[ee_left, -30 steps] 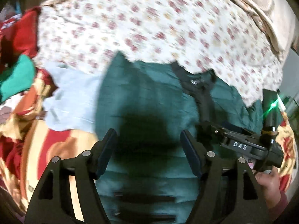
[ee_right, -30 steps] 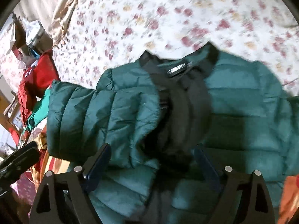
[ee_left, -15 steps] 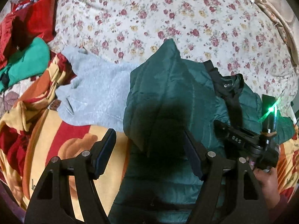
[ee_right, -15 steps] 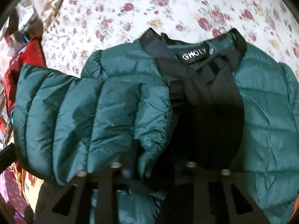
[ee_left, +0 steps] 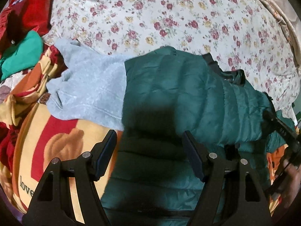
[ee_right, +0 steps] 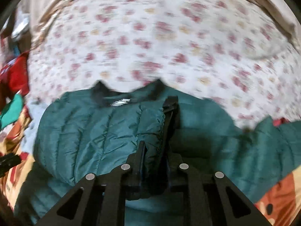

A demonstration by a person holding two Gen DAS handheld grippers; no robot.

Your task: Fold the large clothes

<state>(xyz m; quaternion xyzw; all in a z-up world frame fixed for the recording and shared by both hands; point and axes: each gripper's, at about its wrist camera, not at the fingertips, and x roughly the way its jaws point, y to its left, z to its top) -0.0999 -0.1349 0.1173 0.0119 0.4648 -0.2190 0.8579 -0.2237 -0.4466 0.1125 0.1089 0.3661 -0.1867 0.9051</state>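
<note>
On the bed, left wrist view: green quilted puffer jacket (ee_left: 178,94) spread across a floral bedsheet (ee_left: 169,18), its left edge overlapping a pale grey fleece garment (ee_left: 88,90); patterned red-and-yellow blanket (ee_left: 56,143) beneath. Left gripper (ee_left: 149,150) spread wide, empty, hovering over the jacket's lower panel. At the right edge, the right-hand tool with the hand (ee_left: 289,173) behind it. Against the earlier frames: this view has dropped nearer the jacket, and the folded-over panel now lies flatter.

Right wrist view, motion-blurred: right gripper (ee_right: 154,154) pressed nearly together, pinching a fold of the jacket's front edge beside the black zipper placket (ee_right: 169,116); collar (ee_right: 120,98) lies beyond. A second ago these jaws stood wide; they have just been closing, fabric caught between.

Handling note, as judgement: carry the pinched edge across the midline, keeping the slippery padded shell taut; the free tool could pin the lower panel so the layers do not slide.
</note>
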